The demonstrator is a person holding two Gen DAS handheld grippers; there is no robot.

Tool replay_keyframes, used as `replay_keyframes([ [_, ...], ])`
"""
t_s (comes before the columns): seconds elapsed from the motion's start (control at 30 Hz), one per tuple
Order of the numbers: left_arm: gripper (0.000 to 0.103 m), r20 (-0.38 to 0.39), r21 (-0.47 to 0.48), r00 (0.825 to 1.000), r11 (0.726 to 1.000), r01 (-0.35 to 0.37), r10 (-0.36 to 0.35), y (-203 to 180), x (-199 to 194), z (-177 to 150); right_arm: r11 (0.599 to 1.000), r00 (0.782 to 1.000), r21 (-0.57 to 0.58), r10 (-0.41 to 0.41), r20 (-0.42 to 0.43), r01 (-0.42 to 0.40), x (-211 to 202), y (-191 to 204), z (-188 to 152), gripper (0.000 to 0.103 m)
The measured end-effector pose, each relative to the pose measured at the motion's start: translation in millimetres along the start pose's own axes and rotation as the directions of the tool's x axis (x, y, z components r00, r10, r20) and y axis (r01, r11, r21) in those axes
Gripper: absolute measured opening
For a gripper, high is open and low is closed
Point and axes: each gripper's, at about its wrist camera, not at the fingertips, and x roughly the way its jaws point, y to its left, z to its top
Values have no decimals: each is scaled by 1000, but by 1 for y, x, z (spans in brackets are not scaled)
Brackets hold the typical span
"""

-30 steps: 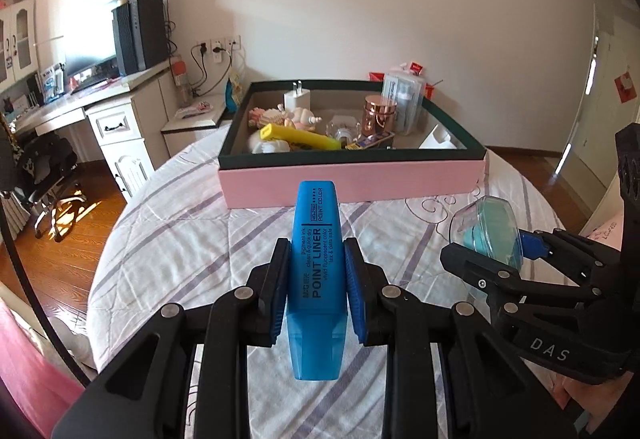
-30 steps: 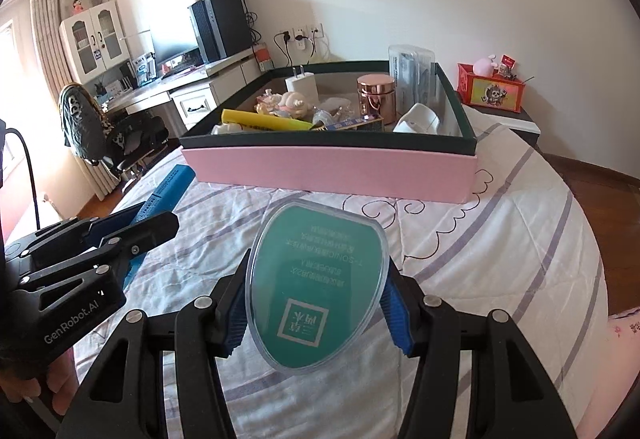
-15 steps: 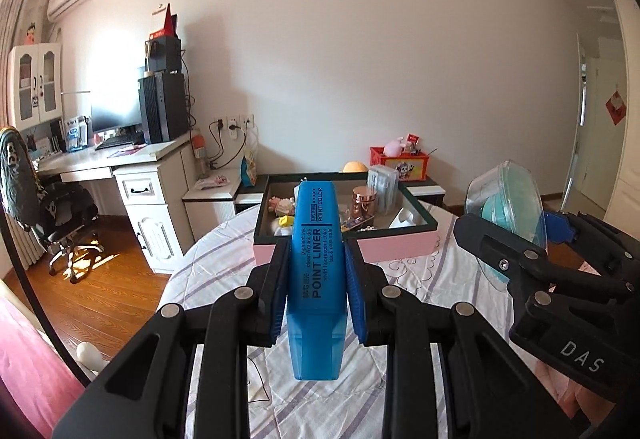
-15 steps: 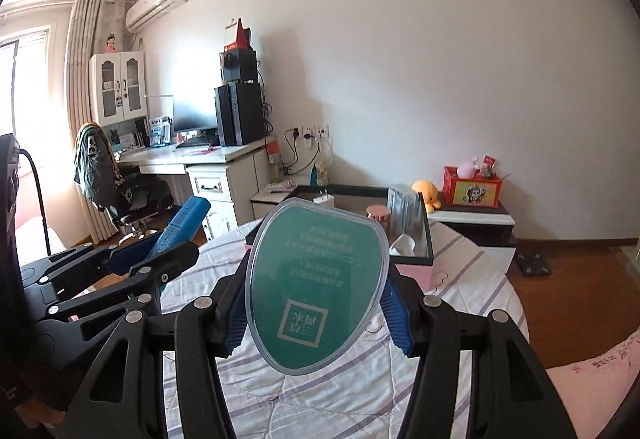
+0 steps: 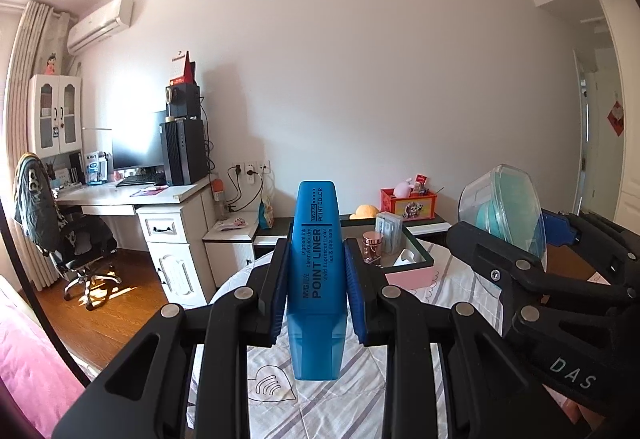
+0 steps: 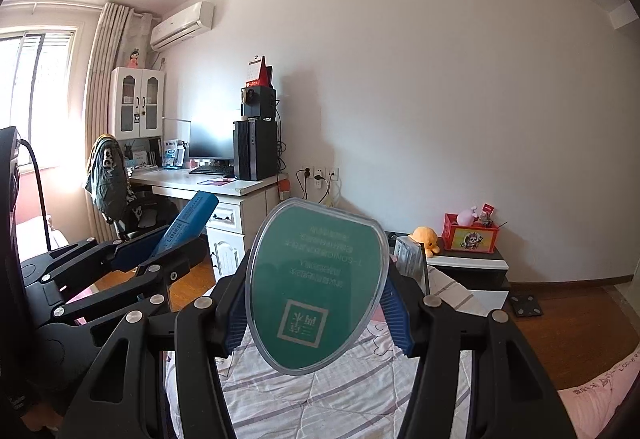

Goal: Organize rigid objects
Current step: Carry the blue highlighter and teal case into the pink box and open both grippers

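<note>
Two items: blue highlighter (image 5: 316, 271), green-clear case (image 6: 316, 291)

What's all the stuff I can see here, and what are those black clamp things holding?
highlighter: 1, blue, clamped in the left gripper
clear case: 1, green insert, clamped in the right gripper
box: 1, pink with dark rim, on the bed, holding small items
copper jar: 1, inside the box
bedspread: 1, white with purple stripes, below both grippers
desk: 1, white, by the far wall, with monitor and computer tower
chair: 1, black, at the desk
red box: 1, on a low side table
plush toy: 1, orange, beside the red box
air conditioner: 1, white, high on the wall
left gripper: black, blue pads
right gripper: black, blue pads
</note>
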Motion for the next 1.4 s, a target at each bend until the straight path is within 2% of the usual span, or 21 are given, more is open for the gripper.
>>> replay_keyframes([
  [0.17,26,9,-3,1000,1000,-18,18,5,-5,2,1000,1000,-8,9,6,-9,-4,4,3,58],
  [0.37,26,-5,-1,1000,1000,-26,26,9,7,2,1000,1000,-5,19,-4,-19,0,0,0,58],
  [0.53,26,-30,12,999,999,-30,31,-2,28,0,1000,999,3,23,-31,-23,19,-8,-2,58],
  [0.7,26,-65,34,997,999,-27,29,-7,65,2,1000,997,6,22,-69,-22,46,-20,-4,58],
  [0.87,26,-124,44,992,999,19,-13,-11,122,7,1000,995,1,11,-102,-10,89,-38,-1,58],
  [1.03,26,-201,58,979,997,46,-33,-15,204,13,1000,987,-6,0,-159,-1,155,-60,3,58],
  [1.23,26,-317,63,948,996,57,-34,-10,305,11,1000,966,-11,9,-260,-13,247,-89,5,58],
  [1.4,26,-426,59,904,997,57,-26,-2,373,-3,999,933,-31,9,-360,-22,314,-98,-6,58],
])
